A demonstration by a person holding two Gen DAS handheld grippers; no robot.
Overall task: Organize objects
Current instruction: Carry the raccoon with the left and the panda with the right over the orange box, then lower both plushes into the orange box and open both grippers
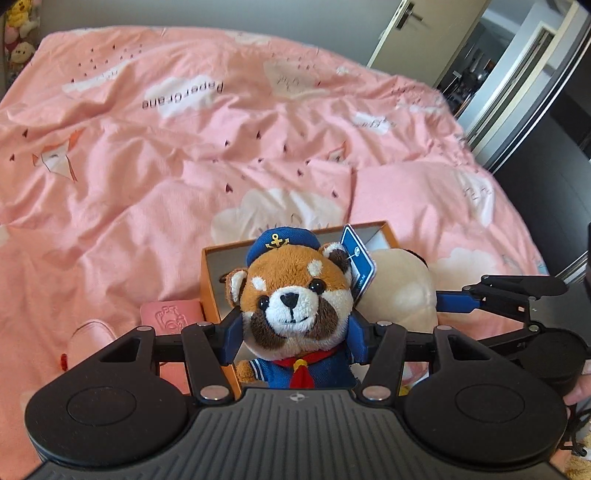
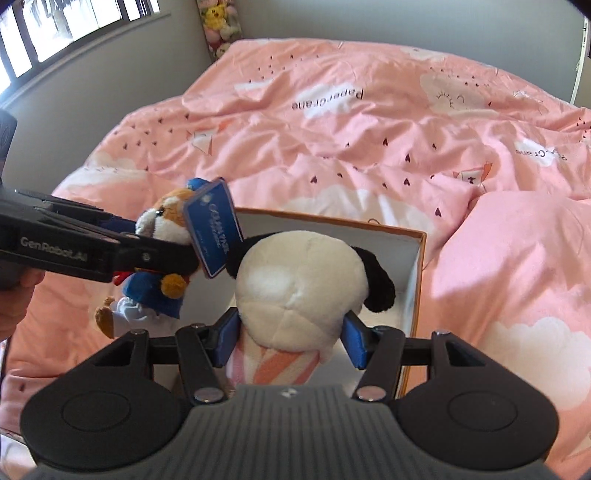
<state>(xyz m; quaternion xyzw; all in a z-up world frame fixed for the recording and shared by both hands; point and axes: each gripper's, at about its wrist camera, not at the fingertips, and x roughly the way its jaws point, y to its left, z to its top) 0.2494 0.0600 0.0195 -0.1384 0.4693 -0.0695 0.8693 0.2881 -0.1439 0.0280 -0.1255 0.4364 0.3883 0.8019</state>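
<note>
My left gripper (image 1: 295,332) is shut on a red panda plush (image 1: 291,295) in a blue sailor suit with a blue tag, held above the near left edge of an open orange box (image 1: 210,273). My right gripper (image 2: 291,334) is shut on a cream dog plush (image 2: 301,280) with black ears and a pink striped body, held over the box (image 2: 415,280). In the right wrist view the panda (image 2: 162,229) and the left gripper (image 2: 147,240) are to the left of the dog. In the left wrist view the dog (image 1: 399,288) and the right gripper (image 1: 454,299) are to the right.
The box rests on a bed with a rumpled pink duvet (image 1: 184,147). A pink pouch (image 1: 171,315) and a pale pink item (image 1: 90,341) lie left of the box. Stuffed toys (image 2: 219,26) sit in the far corner. An open door (image 1: 413,33) is at the far right.
</note>
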